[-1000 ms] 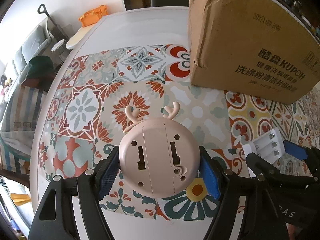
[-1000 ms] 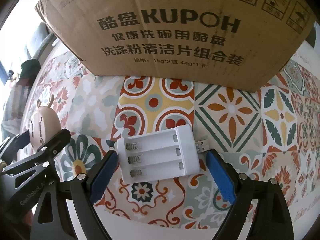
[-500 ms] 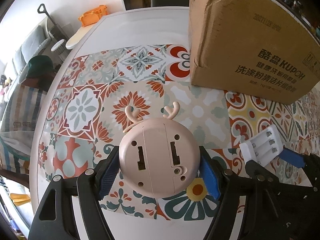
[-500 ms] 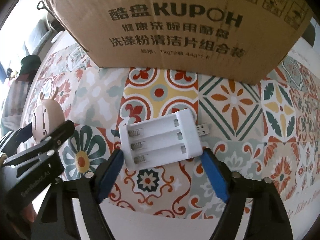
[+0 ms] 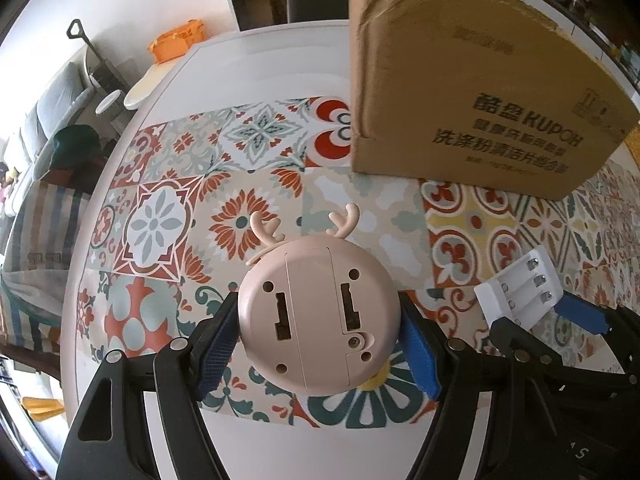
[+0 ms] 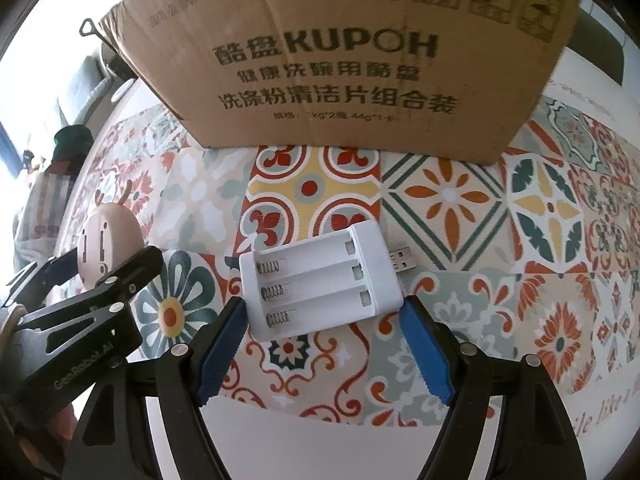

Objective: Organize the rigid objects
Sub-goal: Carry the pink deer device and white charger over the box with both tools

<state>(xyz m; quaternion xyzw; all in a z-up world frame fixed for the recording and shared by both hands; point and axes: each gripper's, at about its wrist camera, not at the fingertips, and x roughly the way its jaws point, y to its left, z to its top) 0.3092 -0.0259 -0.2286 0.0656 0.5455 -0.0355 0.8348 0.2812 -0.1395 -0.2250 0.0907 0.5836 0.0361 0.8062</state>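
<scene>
Two grippers are seen over the patterned tablecloth point(image 5: 168, 224). The left gripper point(image 5: 320, 344) is clamped on a pink round antlered gadget point(image 5: 318, 316), back side up. The right gripper point(image 6: 324, 344) has just been closing around a white battery charger point(image 6: 320, 280), its blue pads point(image 6: 424, 348) touching both ends. A cardboard box point(image 6: 344, 52) stands just beyond.
</scene>
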